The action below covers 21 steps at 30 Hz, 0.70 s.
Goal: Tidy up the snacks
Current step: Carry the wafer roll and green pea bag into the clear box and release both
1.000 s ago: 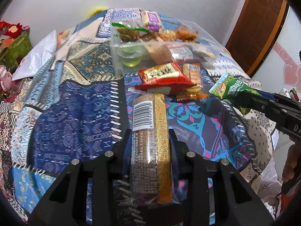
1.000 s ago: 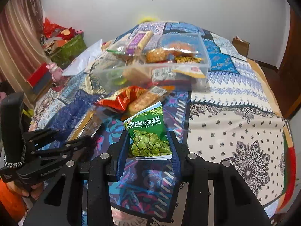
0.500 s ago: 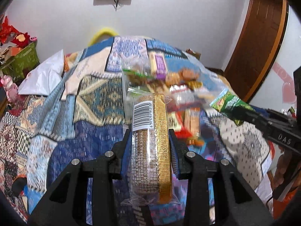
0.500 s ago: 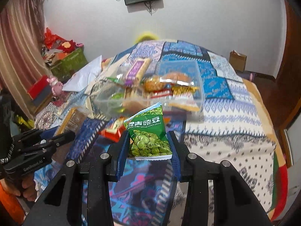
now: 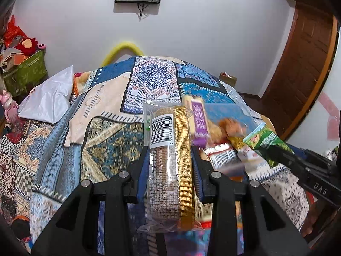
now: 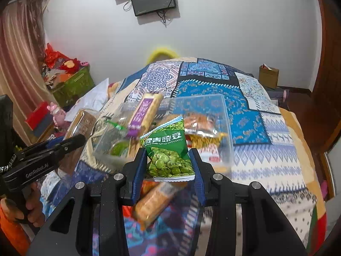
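A clear-wrapped cracker pack is clamped upright in the left gripper and a green pea packet in the right gripper, both held above the bed by the clear snack box.

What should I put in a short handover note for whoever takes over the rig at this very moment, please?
Left gripper: shut on the clear cracker pack with the gold strip, held in the air.
Right gripper: shut on the green pea packet, also lifted.
The clear plastic bin sits on the patterned bedspread just ahead, already holding several snacks, a purple-labelled bar among them.
An orange-wrapped biscuit pack lies loose on the bedspread below the right gripper.
Left: put both held packs in the bin, then the loose one.
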Motion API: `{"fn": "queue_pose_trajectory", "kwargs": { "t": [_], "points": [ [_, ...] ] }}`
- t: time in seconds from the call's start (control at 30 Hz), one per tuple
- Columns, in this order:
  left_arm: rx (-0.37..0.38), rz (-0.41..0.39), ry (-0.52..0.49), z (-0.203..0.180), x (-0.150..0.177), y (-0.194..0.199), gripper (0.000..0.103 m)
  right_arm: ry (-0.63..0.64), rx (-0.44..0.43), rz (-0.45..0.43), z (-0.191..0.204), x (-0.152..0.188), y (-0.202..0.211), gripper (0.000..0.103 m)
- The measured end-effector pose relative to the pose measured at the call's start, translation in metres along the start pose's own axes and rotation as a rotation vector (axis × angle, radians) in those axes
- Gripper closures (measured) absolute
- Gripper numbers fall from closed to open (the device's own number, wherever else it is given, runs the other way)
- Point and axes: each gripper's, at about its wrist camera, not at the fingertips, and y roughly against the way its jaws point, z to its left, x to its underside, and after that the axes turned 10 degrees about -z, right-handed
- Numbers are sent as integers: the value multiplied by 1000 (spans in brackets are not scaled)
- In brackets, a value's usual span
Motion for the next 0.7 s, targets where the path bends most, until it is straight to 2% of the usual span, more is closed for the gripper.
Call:
{"fn": "queue_pose_trajectory", "kwargs": {
  "t": [0.4, 0.7],
  "points": [
    [-36, 6, 6, 0, -15, -64, 67, 8, -37, 59, 1, -4, -61, 66],
    [-58, -8, -38, -6, -6, -80, 67, 24, -52, 136, -1, 13, -86, 66]
  ]
}}
